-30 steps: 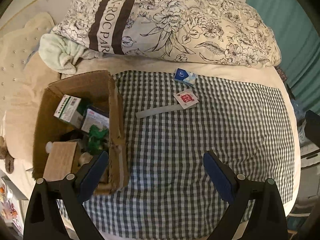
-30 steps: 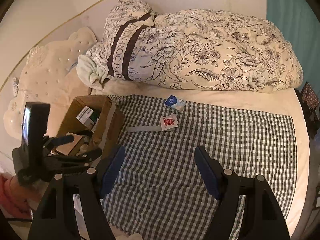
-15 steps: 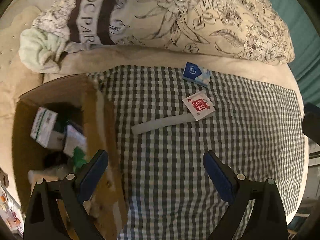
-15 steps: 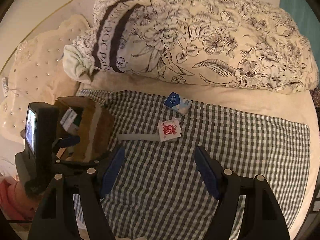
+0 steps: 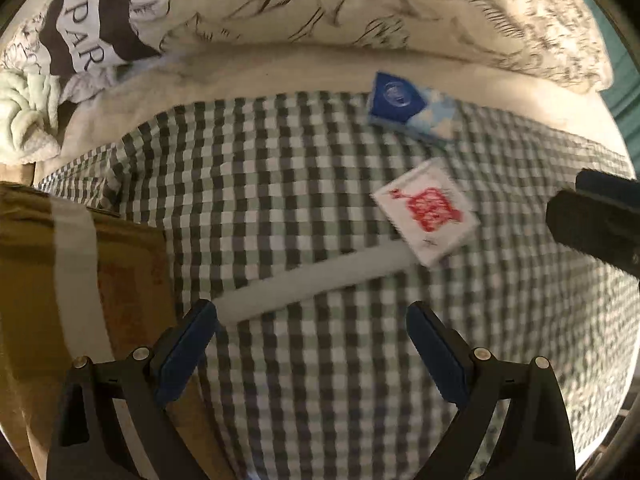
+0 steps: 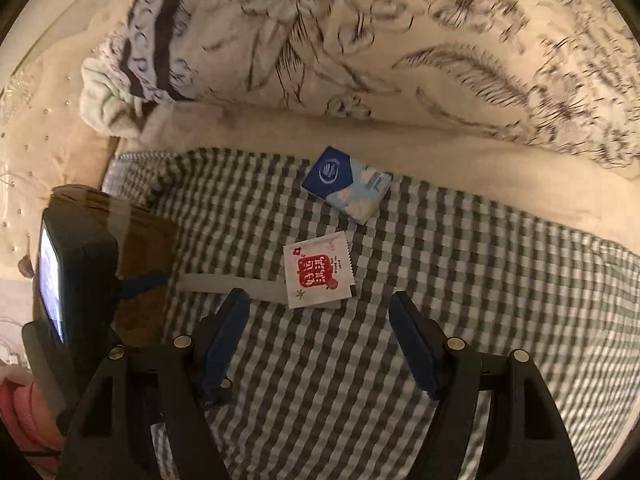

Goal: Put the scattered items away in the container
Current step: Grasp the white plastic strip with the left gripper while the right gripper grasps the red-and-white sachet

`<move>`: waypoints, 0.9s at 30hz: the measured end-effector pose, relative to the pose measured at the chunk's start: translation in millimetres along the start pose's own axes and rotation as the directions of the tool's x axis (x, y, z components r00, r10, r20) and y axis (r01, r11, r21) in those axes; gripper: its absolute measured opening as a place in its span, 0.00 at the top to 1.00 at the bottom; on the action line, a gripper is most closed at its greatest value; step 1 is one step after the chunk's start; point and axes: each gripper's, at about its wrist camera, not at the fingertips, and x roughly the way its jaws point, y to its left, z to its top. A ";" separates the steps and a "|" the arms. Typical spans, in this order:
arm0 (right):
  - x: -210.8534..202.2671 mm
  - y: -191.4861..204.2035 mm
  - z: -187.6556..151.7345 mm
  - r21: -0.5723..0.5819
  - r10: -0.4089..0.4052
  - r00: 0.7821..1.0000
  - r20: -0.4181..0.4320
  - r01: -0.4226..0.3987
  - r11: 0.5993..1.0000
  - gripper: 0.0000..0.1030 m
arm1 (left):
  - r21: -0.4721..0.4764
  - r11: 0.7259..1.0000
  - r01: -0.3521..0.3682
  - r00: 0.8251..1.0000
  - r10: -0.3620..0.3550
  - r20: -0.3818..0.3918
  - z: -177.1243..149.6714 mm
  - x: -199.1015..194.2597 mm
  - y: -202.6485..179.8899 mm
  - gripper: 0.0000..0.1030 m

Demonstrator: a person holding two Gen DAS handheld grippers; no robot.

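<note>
L wrist cam: looks almost straight down on the check cloth point(image 5: 304, 380), close in, own fingers at the bottom of frame. Box point(image 5: 80, 280) fills its left edge, duvet point(image 5: 320, 8) across the top.

R wrist cam: tilted down at a slant, also near, facing the cloth's point(image 6: 460, 280) far edge and the duvet point(image 6: 360, 40) beyond.

Shared: white strip point(image 5: 312, 284) point(image 6: 208, 282), red-print sachet point(image 5: 430, 216) point(image 6: 318, 272), blue pack point(image 5: 408, 106) point(image 6: 346, 182), the box point(image 6: 144, 256) side. Each cam catches part of the other gripper at its frame edge.
</note>
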 end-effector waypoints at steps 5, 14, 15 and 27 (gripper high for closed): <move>41.6 -4.2 6.6 -0.007 -0.009 0.998 -0.060 0.008 1.000 0.30 | 0.027 0.999 -0.040 0.999 0.040 -0.013 5.9 25.4 5.3 0.05; 91.4 6.3 15.3 -0.033 -0.014 0.993 -0.115 0.010 0.999 0.30 | 0.034 0.999 0.018 0.998 -0.016 -0.059 -1.9 52.0 11.8 0.02; 96.7 8.0 14.8 -0.038 -0.023 0.992 -0.122 0.019 0.999 0.30 | 0.035 0.999 0.024 0.998 -0.022 -0.058 -2.8 52.1 12.4 0.02; 86.8 -8.2 2.4 -0.013 -0.104 0.992 -0.069 0.104 0.995 0.64 | 0.024 0.997 0.078 0.993 -0.075 -0.088 -9.9 52.5 20.2 0.06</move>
